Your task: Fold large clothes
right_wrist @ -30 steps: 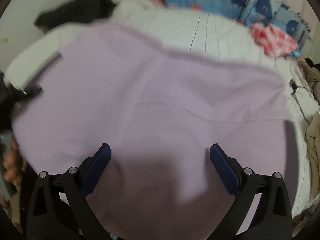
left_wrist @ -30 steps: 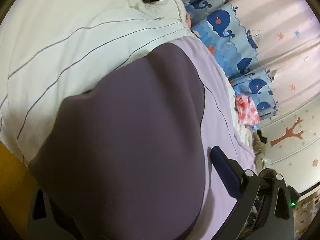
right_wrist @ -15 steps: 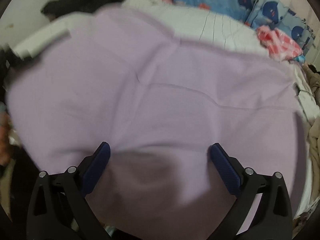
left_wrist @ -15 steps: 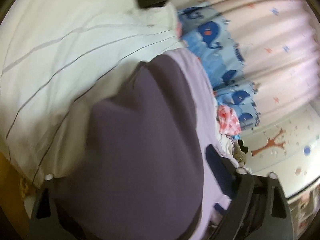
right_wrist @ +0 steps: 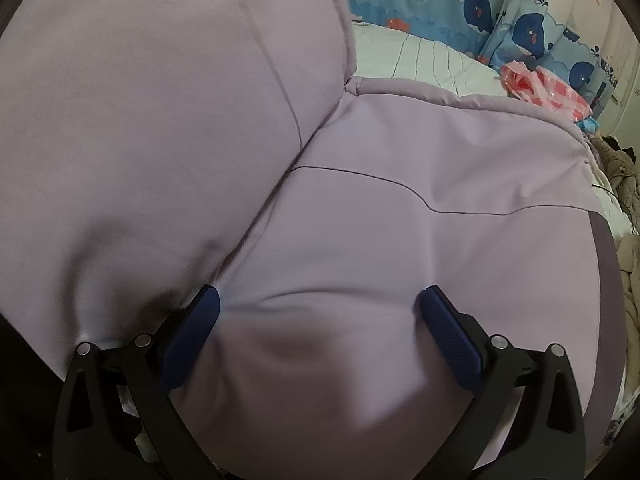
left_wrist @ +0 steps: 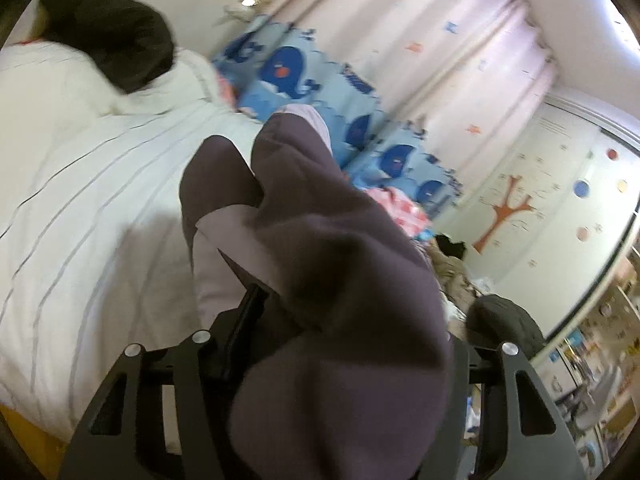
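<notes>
A large lilac garment (right_wrist: 400, 160) with dark purple panels lies spread over the white striped bed (left_wrist: 100, 184). In the left wrist view its dark purple side (left_wrist: 320, 240) is bunched up and draped over my left gripper (left_wrist: 340, 340), raised off the bed. The left jaws are closing with that fabric between them; the cloth hides the pads. In the right wrist view a big fold of the garment stands lifted at the left. My right gripper (right_wrist: 320, 304) hovers just over the flat part, open, with its blue pads (right_wrist: 448, 328) wide apart and nothing gripped.
A black garment (left_wrist: 112, 36) lies at the head of the bed. Whale-print blue fabric (left_wrist: 288, 68) runs along the far side under a pale curtain. A pink checked cloth (right_wrist: 544, 88) and a pile of clothes (left_wrist: 452, 272) sit at the bed's far right.
The left gripper has risen and rolled, carrying the purple fabric up into a bunch, and its jaws have narrowed. In the right view, the garment's left part has lifted into a tall fold.
</notes>
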Available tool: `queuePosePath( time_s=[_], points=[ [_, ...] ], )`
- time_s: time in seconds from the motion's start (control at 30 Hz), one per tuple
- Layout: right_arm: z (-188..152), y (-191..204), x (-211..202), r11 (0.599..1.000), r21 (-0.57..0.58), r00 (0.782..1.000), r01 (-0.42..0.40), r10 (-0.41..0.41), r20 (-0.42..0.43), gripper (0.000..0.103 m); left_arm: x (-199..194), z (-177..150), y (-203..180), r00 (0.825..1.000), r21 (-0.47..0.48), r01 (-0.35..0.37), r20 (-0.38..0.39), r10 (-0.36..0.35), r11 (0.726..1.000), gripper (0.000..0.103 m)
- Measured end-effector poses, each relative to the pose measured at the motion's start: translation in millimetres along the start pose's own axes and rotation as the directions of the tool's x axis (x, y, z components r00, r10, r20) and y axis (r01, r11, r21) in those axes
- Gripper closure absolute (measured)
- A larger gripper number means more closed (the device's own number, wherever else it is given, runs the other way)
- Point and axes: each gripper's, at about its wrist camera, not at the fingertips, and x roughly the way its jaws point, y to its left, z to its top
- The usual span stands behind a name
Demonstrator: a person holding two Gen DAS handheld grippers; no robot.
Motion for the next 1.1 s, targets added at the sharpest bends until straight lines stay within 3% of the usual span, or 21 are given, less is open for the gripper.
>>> queuePosePath(
  time_s=[0.23,0.4,0.57,0.67,0.7,0.73,0.77,0.83,0.93,1.03,1.1],
  points=[
    [4,-8,0,1.000,-0.014,1.000,-0.016,0.016,-0.023,0.006,17,6,-35,0.996,0.025,0.087,-0.020,-0.086,0.996,0.048],
    [4,-7,-8,0.998,-0.055,0.997,-0.041,0.037,-0.065,0.006,29,7,-64,0.984,0.055,0.174,-0.046,-0.171,0.983,0.051],
    [-1,-29,-32,0.986,0.001,0.984,-0.164,0.164,-0.076,0.006,45,5,-99,0.967,0.116,0.249,-0.090,-0.240,0.961,0.052],
    [-10,-72,-51,0.931,0.159,0.941,-0.328,0.337,-0.028,0.007,59,-1,-117,0.951,0.139,0.297,-0.135,-0.279,0.945,0.052],
    [-12,-96,-56,0.888,0.242,0.916,-0.390,0.401,0.005,0.007,62,-5,-122,0.944,0.148,0.315,-0.150,-0.294,0.937,0.055],
    [-15,-119,-61,0.834,0.319,0.887,-0.450,0.460,0.048,0.007,68,-10,-130,0.924,0.151,0.363,-0.181,-0.336,0.919,0.063],
    [-17,-143,-65,0.778,0.384,0.860,-0.497,0.502,0.097,0.006,76,-17,-143,0.914,0.166,0.383,-0.214,-0.346,0.909,0.063],
    [-18,-191,-78,0.700,0.472,0.838,-0.536,0.506,0.202,0.006,89,-30,-160,0.908,0.213,0.389,-0.252,-0.334,0.896,0.063],
    [-10,-252,-112,0.623,0.526,0.815,-0.579,0.445,0.372,0.006,124,-54,-167,0.882,0.214,0.408,-0.345,-0.322,0.887,0.063],
    [30,-268,-138,0.669,0.443,0.798,-0.597,0.444,0.406,0.006,149,-78,-171,0.862,0.216,0.411,-0.407,-0.302,0.886,0.063],
    [76,-261,-132,0.692,0.362,0.780,-0.625,0.534,0.325,0.006,158,-97,-180,0.857,0.249,0.410,-0.434,-0.277,0.878,0.063]
  ],
)
